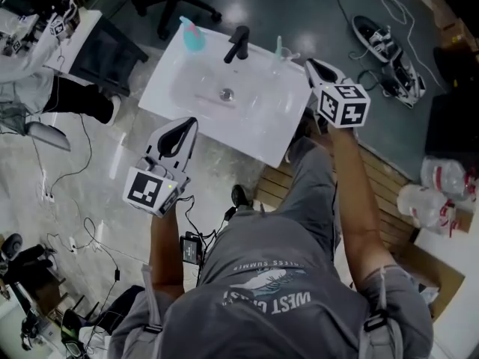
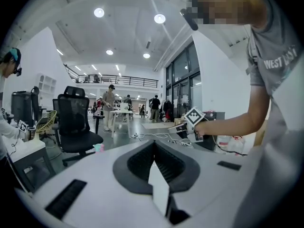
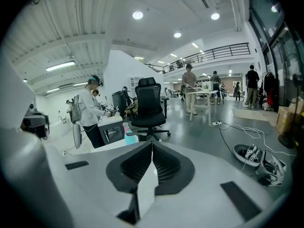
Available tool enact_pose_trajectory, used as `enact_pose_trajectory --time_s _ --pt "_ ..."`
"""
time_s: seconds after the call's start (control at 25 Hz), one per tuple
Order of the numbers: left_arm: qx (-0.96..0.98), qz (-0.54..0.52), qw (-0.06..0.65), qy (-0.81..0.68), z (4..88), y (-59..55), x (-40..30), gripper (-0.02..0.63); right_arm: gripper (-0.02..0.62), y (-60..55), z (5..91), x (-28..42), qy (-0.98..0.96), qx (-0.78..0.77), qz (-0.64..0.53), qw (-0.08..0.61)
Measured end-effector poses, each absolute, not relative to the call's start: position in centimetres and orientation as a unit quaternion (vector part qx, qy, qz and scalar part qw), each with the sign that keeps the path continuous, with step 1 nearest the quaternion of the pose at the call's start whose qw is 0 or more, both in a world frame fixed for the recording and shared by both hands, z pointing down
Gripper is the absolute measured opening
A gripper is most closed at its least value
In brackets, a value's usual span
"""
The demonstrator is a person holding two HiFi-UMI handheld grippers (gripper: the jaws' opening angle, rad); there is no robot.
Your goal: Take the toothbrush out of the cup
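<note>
Right tool (image 1: 309,63) has its jaws closed together with nothing between them, and its tip is just beside the clear cup (image 1: 287,55) at the back right corner of the white sink (image 1: 262,118). The teal toothbrush (image 1: 278,46) stands in that cup, its long axis near upright and its free end pointing up. The left tool (image 1: 191,124), jaws likewise together and empty, is at the sink's near left edge, well apart from the cup. A black faucet (image 1: 238,43) stands left of the cup.

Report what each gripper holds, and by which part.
Nothing is held: the left gripper and the right gripper are both shut and empty.
</note>
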State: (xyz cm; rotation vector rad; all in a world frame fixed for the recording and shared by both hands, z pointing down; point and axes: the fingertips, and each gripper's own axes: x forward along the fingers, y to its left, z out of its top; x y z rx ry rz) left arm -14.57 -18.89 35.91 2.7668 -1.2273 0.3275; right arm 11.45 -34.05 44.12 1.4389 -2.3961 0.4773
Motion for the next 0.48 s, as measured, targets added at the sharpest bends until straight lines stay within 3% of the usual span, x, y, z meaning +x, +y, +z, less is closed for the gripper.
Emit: enact_pose_trajectory --time_s 0.48 --pt "0.899 0.126 0.066 -0.413 38.2 -19.6 -14.0 -0.002 0.055 -37.6 49.0 12.2 -0.830 0.496 0.197 0.163"
